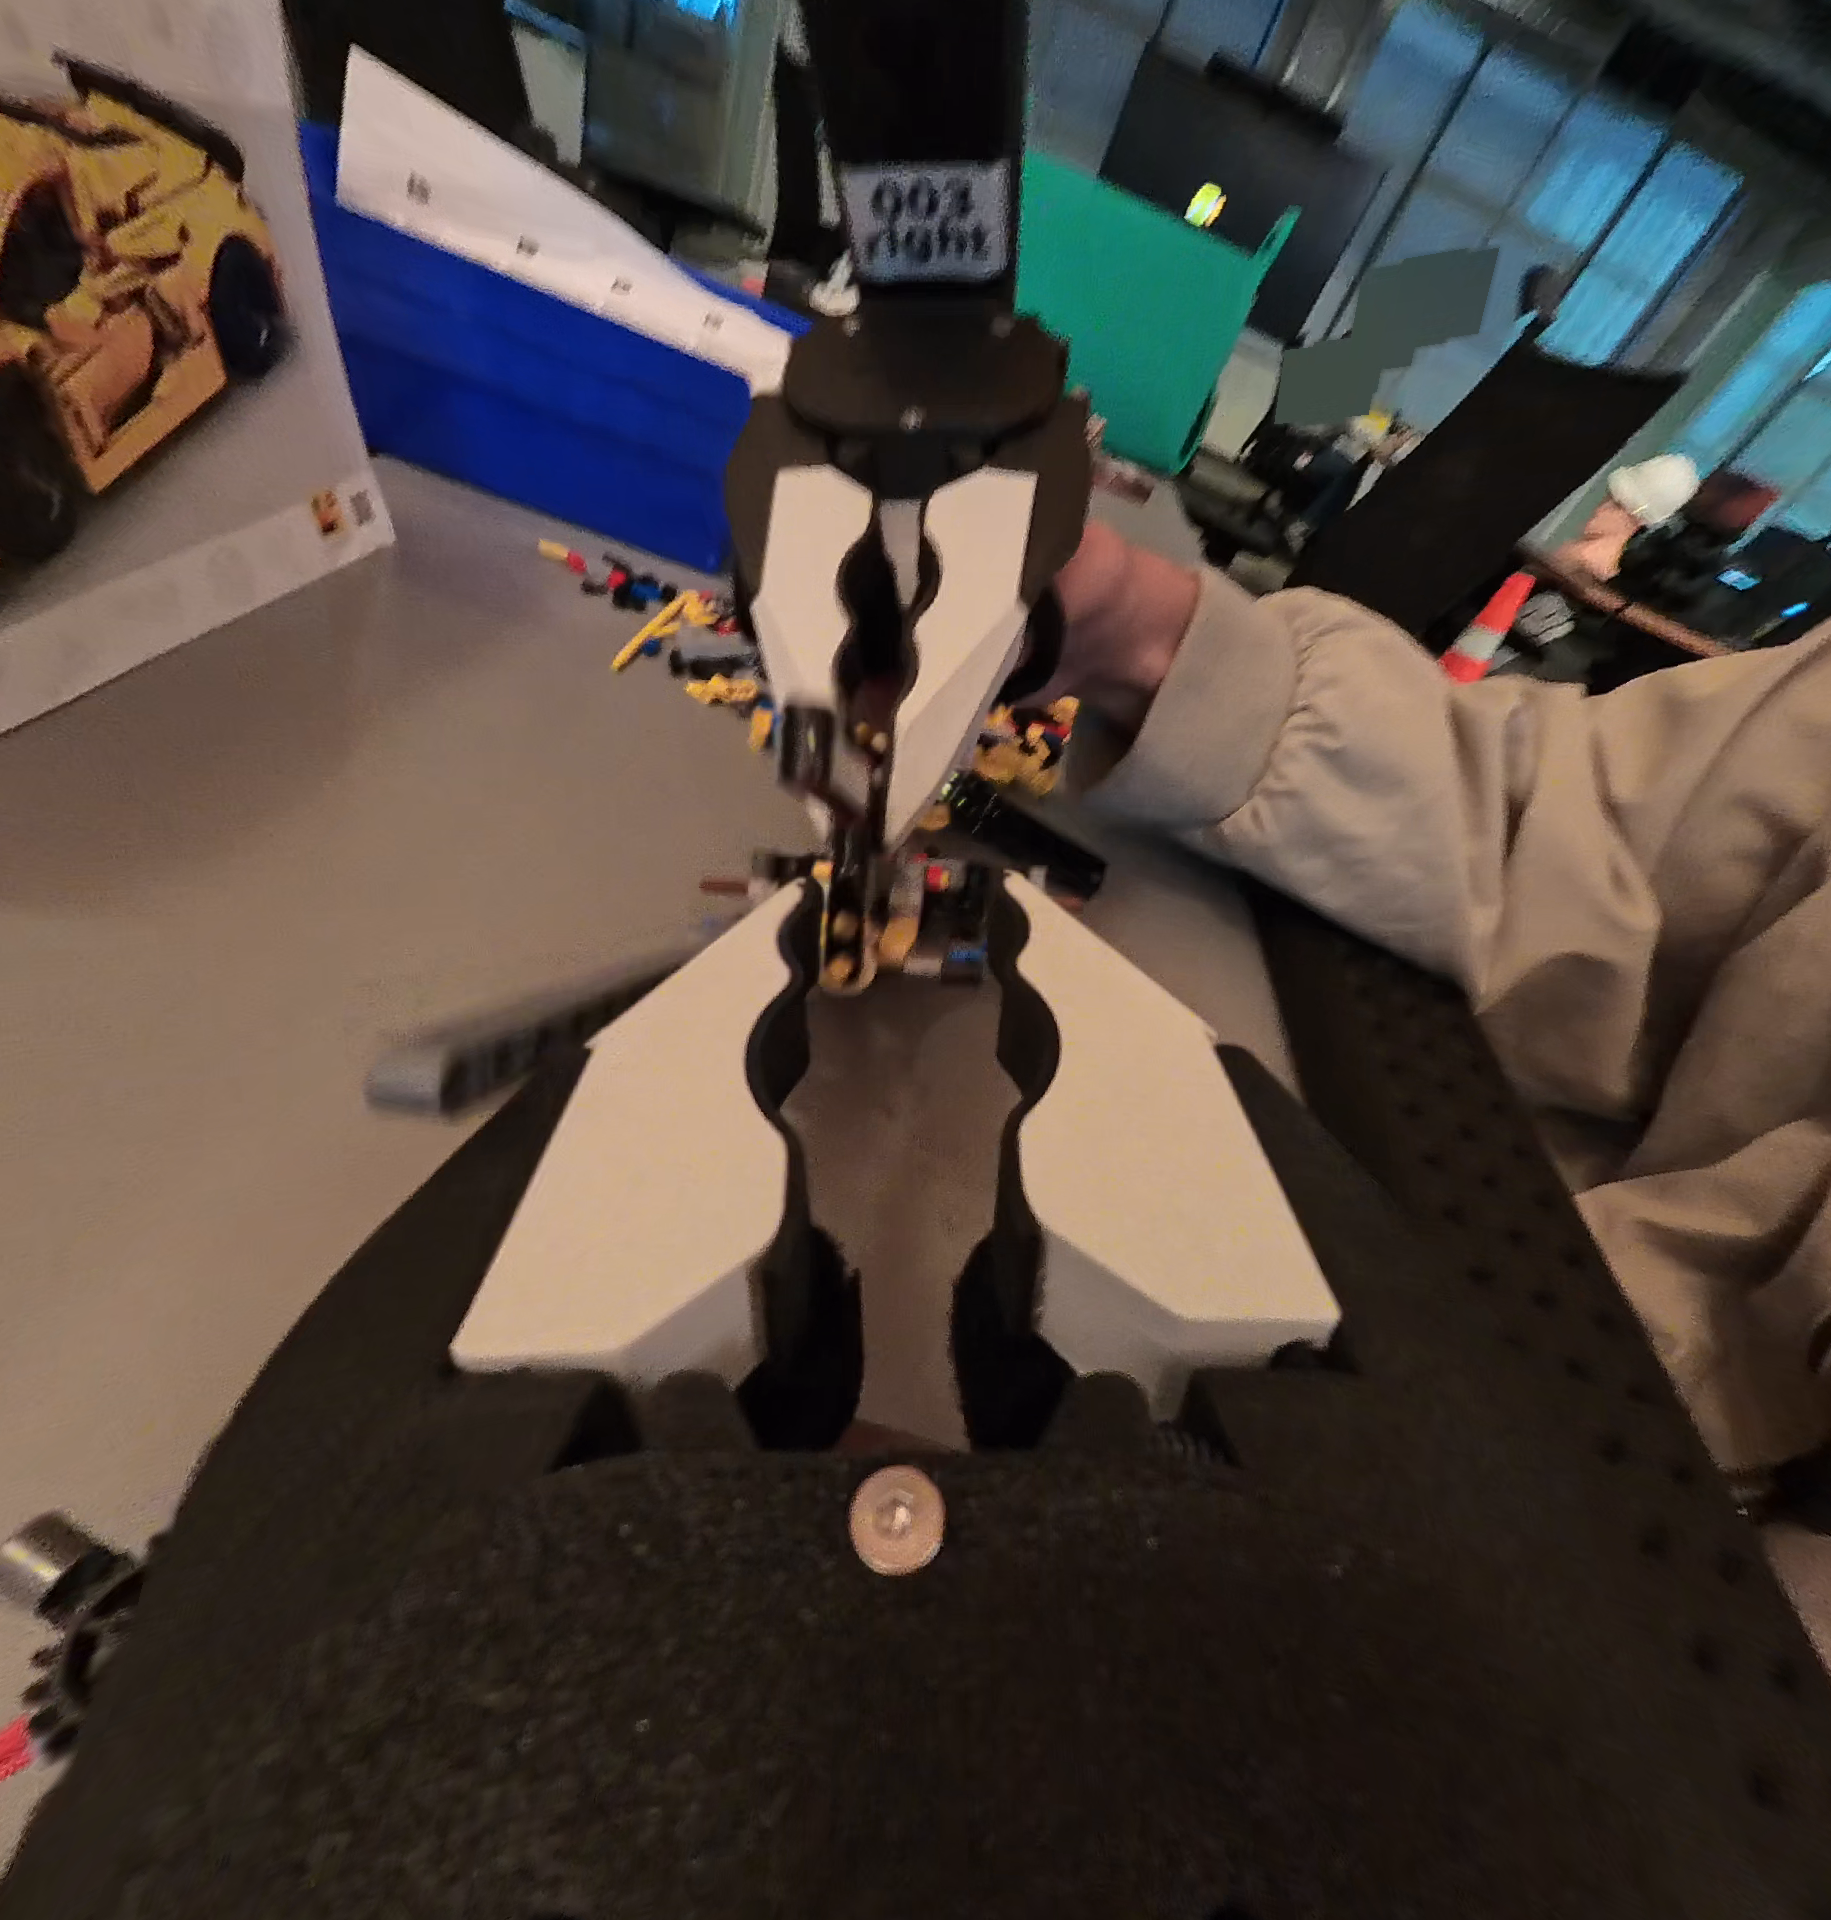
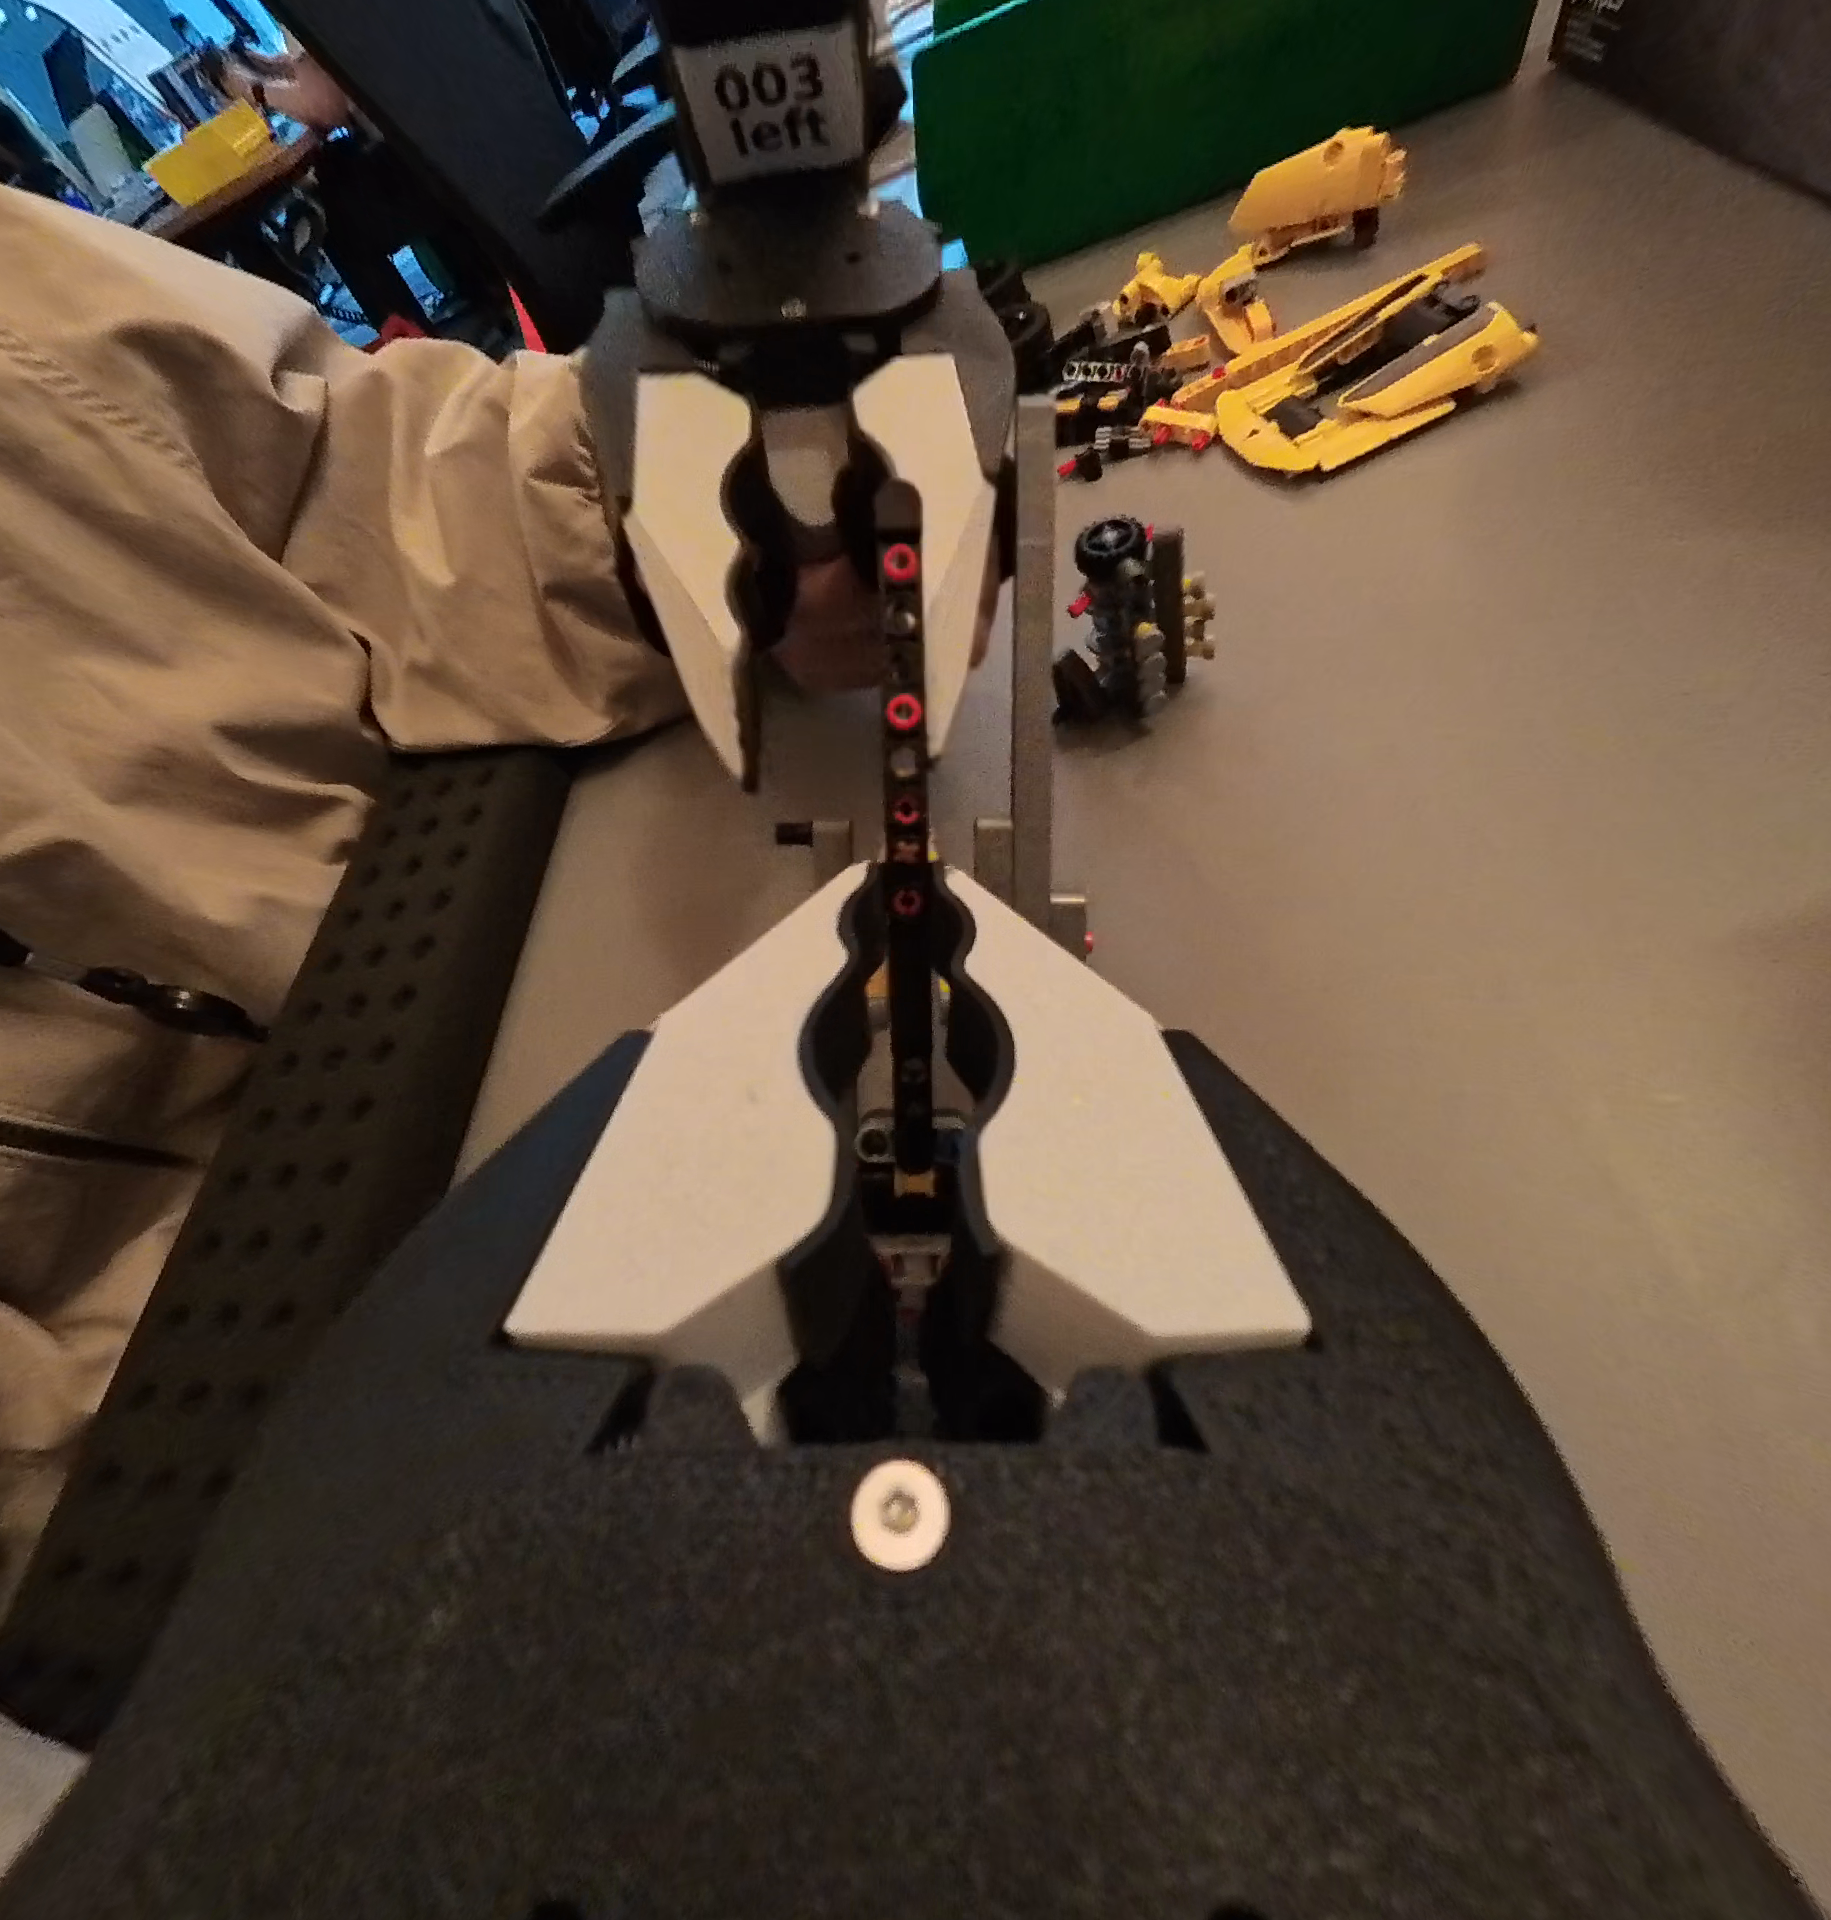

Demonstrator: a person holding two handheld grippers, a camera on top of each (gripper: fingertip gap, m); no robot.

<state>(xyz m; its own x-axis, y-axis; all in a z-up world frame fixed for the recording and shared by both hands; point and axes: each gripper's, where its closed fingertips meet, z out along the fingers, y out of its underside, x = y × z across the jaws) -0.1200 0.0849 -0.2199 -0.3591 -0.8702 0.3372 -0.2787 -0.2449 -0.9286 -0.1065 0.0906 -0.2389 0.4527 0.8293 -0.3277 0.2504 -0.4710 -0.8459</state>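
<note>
While pinched edge-on between the fingers of the right gripper (image 2: 906,883), the black studded beam (image 2: 903,727) sticks straight out toward the left gripper (image 2: 838,769), above the grey table (image 2: 1410,935). It carries red and grey pins in its holes, with a small grey, yellow and black sub-assembly (image 2: 895,1132) joined at the near end, deep in the right gripper's throat. Judged: light, rigid plastic, pins likely to pop under twist; best held flat-side across the beam, near the joined block.

Left gripper (image 1: 900,894) is spread, nothing clamped; its tips sit just at the brick cluster (image 1: 890,925), contact unclear through blur. Right gripper (image 1: 869,821) faces it, fingers pressed onto the dark piece.

Outward: grey frame piece (image 2: 1036,644) behind the beam, small wheeled black assembly (image 2: 1134,623) near it, yellow body panels (image 2: 1347,353) farther off, green bin (image 2: 1150,125) behind. In the left wrist view: loose small parts (image 1: 672,623), grey long beam (image 1: 516,1039), box with a yellow car picture (image 1: 142,395), blue bin (image 1: 537,384).

Hidden: the beam's far end overlaps the left gripper's fingers; how the sub-assembly joins is hard to make out. Beige sleeves (image 1: 1513,810) crop both views.
</note>
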